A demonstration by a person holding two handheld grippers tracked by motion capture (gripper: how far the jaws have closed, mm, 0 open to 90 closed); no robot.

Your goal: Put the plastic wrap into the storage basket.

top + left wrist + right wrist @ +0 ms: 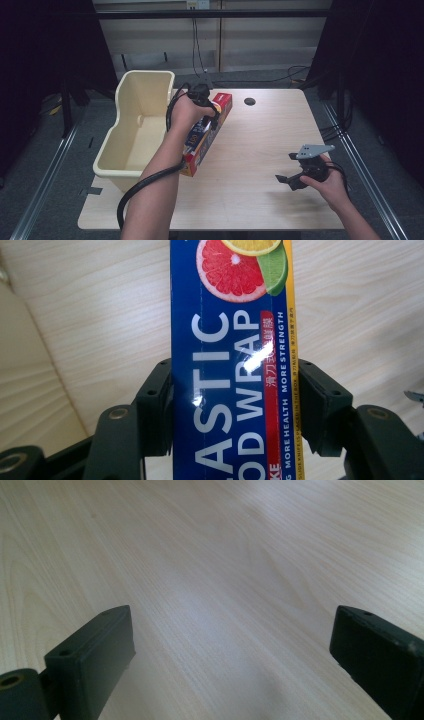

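Plastic wrap box clamped between left jaws

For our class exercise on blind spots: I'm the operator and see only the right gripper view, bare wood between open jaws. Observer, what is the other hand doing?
Observer: The left gripper is shut on a plastic wrap box.
Operator: Where is that box?
Observer: Beside a cream bin at the table's left edge.
Operator: Anything in the bin?
Observer: What shows of its inside looks empty.
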